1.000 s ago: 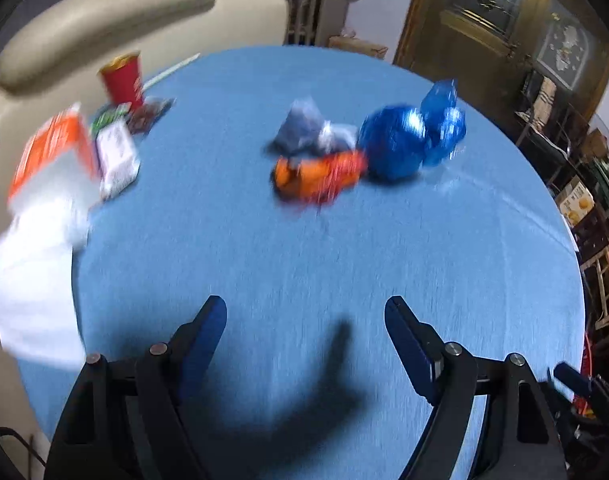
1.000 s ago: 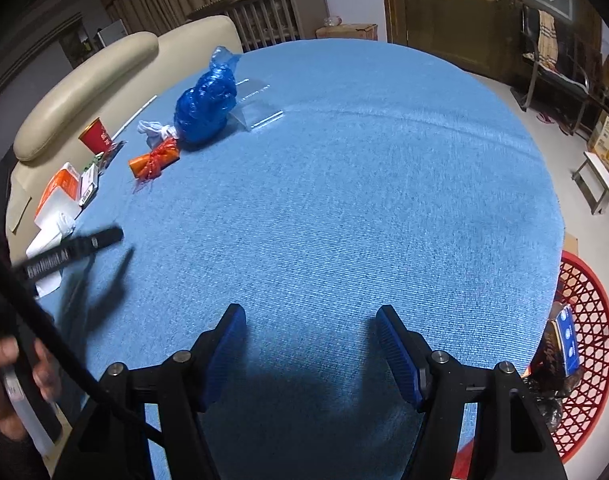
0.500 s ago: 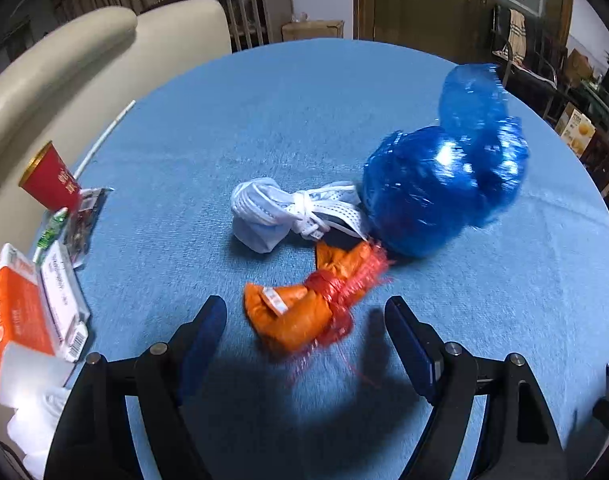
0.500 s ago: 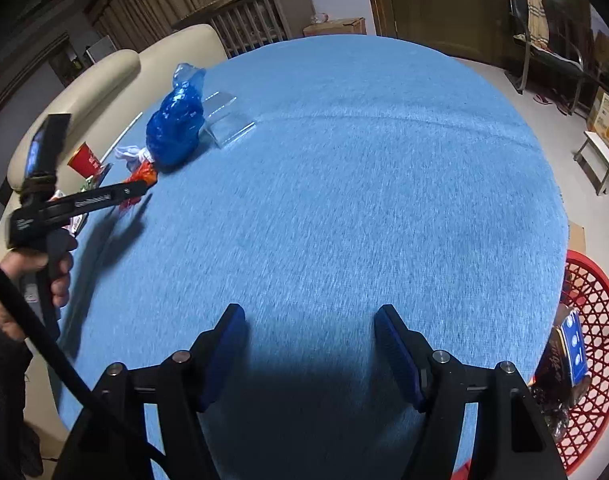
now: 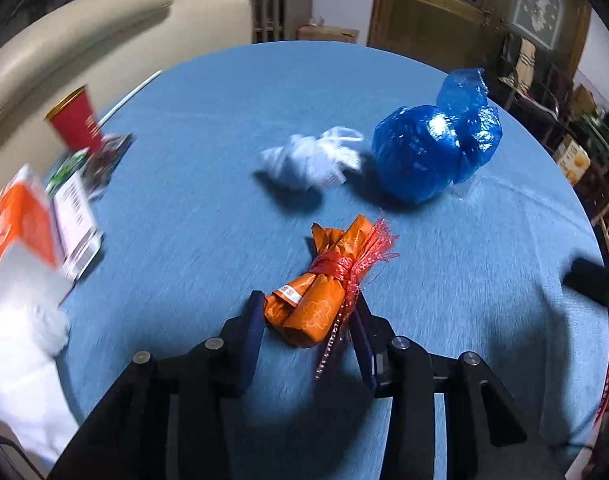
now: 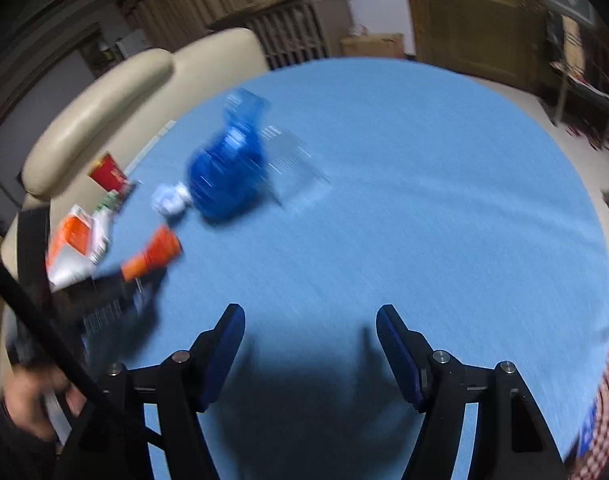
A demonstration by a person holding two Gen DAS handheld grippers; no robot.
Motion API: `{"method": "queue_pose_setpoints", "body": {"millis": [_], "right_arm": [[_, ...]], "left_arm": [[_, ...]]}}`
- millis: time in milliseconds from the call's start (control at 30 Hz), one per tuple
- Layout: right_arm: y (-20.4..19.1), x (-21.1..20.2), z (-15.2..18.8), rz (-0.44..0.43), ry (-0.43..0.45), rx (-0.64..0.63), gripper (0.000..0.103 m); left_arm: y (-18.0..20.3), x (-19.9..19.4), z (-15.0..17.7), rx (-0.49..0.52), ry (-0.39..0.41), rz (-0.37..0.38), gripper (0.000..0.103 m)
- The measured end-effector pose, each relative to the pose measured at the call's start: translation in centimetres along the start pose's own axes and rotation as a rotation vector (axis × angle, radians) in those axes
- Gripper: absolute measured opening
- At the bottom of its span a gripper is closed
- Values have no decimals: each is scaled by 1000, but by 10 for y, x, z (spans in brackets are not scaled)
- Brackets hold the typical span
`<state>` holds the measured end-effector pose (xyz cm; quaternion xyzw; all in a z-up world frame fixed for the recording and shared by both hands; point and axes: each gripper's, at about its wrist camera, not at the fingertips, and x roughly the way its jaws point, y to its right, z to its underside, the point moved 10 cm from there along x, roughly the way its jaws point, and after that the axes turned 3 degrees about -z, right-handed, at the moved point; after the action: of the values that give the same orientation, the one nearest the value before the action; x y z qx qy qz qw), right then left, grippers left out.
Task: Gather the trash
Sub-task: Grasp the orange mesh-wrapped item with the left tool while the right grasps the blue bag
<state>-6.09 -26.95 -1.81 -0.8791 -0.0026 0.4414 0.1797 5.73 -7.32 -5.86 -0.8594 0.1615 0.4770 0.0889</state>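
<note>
My left gripper (image 5: pixel 308 320) is shut on an orange wrapped bundle (image 5: pixel 324 300) tied with red mesh, over the blue round table (image 5: pixel 484 280). Beyond it lie a crumpled white wad (image 5: pixel 308 160) and a knotted blue plastic bag (image 5: pixel 428 152). In the right wrist view the orange bundle (image 6: pixel 152 256) sits in the left gripper (image 6: pixel 116 292) at the left, with the white wad (image 6: pixel 170 200) and blue bag (image 6: pixel 228 176) behind it. My right gripper (image 6: pixel 310 344) is open and empty above bare tablecloth (image 6: pixel 424 220).
A red paper cup (image 5: pixel 74 120), an orange-and-white box (image 5: pixel 16 224), small packets (image 5: pixel 76 208) and white tissue (image 5: pixel 20 368) lie along the table's left edge. A cream sofa (image 5: pixel 84 40) stands behind. A clear plastic piece (image 6: pixel 296 164) lies beside the blue bag. A red basket (image 6: pixel 608 400) is at the lower right.
My left gripper has closed its fingers around the orange bundle it was straddling. The right gripper has swung left, still open, bringing the trash pile closer in its view.
</note>
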Motion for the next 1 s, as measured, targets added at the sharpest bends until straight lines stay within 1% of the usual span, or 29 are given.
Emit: {"method": "queue_pose_setpoints", "body": {"millis": [67, 133, 167, 200, 300, 367, 433, 600, 667, 767, 933, 1000], "right_arm": [[-16, 9, -22, -33, 15, -2, 72], [-33, 22, -41, -106, 8, 38, 72], [-42, 33, -50, -165, -6, 85, 72], [-48, 43, -55, -195, -22, 123, 72], [-55, 70, -59, -232, -63, 215, 72], [-56, 82, -62, -236, -69, 265, 72], [-52, 93, -70, -227, -51, 323, 72], [-48, 112, -82, -247, -37, 434, 72], [-46, 120, -84, -255, -35, 462, 64], [-49, 121, -87, -269, -24, 446, 62], [-44, 87, -76, -241, 12, 374, 61], [-43, 71, -65, -222, 24, 345, 61]], "left_arm": [[-7, -4, 5, -27, 1, -3, 43], [-14, -5, 7, -46, 2, -5, 43], [-18, -6, 8, -55, 0, -3, 43], [-21, -6, 9, -62, 0, -2, 43], [-27, -8, 13, -80, 3, -7, 43], [-27, -4, 13, -92, 1, -8, 43], [-30, -5, 16, -104, 0, -7, 43], [-32, -7, 19, -120, 0, -5, 43], [-33, -7, 20, -124, 0, -6, 43], [-31, -14, 23, -126, 10, -10, 43], [-27, -24, 25, -135, 27, -16, 43], [-22, -29, 27, -135, 32, -17, 43]]}}
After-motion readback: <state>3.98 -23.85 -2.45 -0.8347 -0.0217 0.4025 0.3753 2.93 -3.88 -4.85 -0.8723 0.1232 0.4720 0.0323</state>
